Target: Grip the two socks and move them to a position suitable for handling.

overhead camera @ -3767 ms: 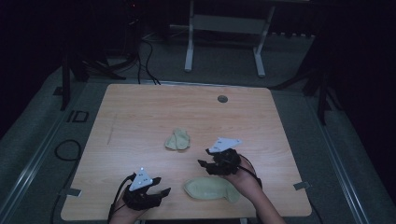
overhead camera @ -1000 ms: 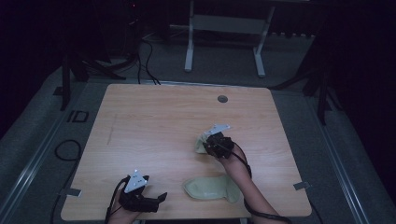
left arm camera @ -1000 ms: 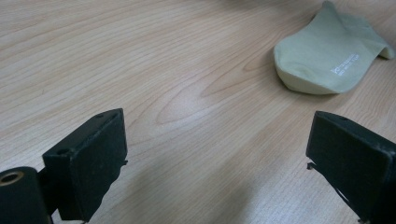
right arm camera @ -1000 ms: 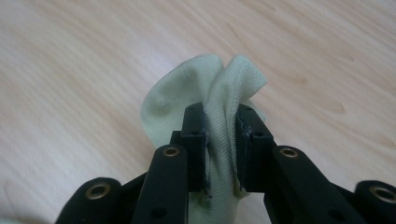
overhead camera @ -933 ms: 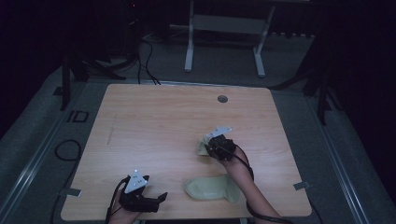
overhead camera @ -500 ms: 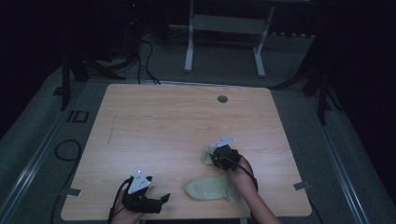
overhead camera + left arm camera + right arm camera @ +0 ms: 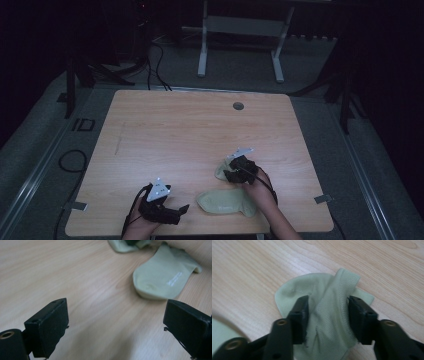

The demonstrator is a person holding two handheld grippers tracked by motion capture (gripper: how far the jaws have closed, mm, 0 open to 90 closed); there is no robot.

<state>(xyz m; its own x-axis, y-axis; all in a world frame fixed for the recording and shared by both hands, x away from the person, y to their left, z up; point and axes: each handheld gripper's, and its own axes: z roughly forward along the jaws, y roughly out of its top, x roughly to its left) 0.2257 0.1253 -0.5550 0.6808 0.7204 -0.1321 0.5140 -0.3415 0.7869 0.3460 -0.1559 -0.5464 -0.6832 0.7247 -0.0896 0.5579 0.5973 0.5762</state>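
You face light wood table (image 7: 165, 130), grain running across, round cable hole (image 7: 238, 106) near far edge. Grey carpet (image 7: 40, 150) all around you, metal rail (image 7: 35, 182) along left side, another along right. White metal frame stand (image 7: 240, 30) beyond table's far edge. Black cables (image 7: 152, 60) on floor at far left, one loop (image 7: 70, 161) beside table's left edge. Dark stand legs (image 7: 345, 100) at right. Room behind you see dim, nearly black; light falls mainly on tabletop.

Crumpled pale green sock (image 7: 221, 170): lower centre of the high view, partly hidden under black right gripper (image 7: 234, 176). Flat pale green sock (image 7: 218, 333): blurred, cut by the right gripper view's lower left edge.
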